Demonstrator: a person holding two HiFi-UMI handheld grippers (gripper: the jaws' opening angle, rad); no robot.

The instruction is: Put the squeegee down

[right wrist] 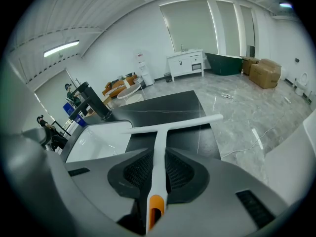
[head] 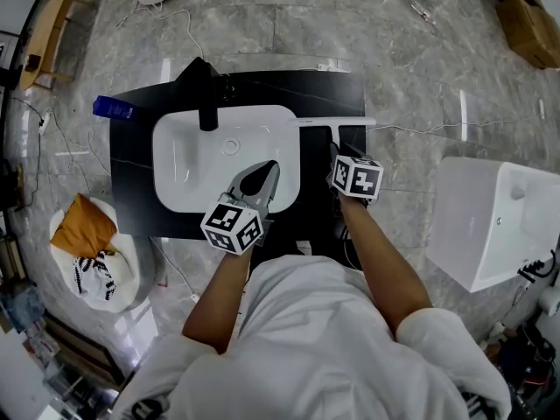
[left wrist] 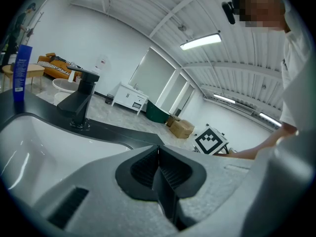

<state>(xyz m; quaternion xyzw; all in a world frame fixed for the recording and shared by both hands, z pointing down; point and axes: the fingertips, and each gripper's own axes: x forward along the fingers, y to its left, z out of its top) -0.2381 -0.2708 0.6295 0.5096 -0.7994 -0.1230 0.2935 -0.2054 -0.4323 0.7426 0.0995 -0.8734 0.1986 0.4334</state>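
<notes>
Right gripper (right wrist: 157, 154) pinching the squeegee (right wrist: 160, 132) by its handle, just right of the white basin (head: 188, 160).

From where I stand, the black counter (head: 140, 208) surrounds the basin, and the white blade hangs crosswise over the bare strip to the basin's right, with the handle running back between the clamped jaws and its orange end nearest the camera. The left gripper (left wrist: 158, 167) hovers over the basin's near right corner, with its jaws pressed together on nothing. I judge the set-down has not yet been done. The next move calls for lowering the blade flat onto that strip, then spreading the jaws. Whether the blade already touches the counter I cannot tell. In the head view the right gripper's marker cube hides most of the handle.
</notes>
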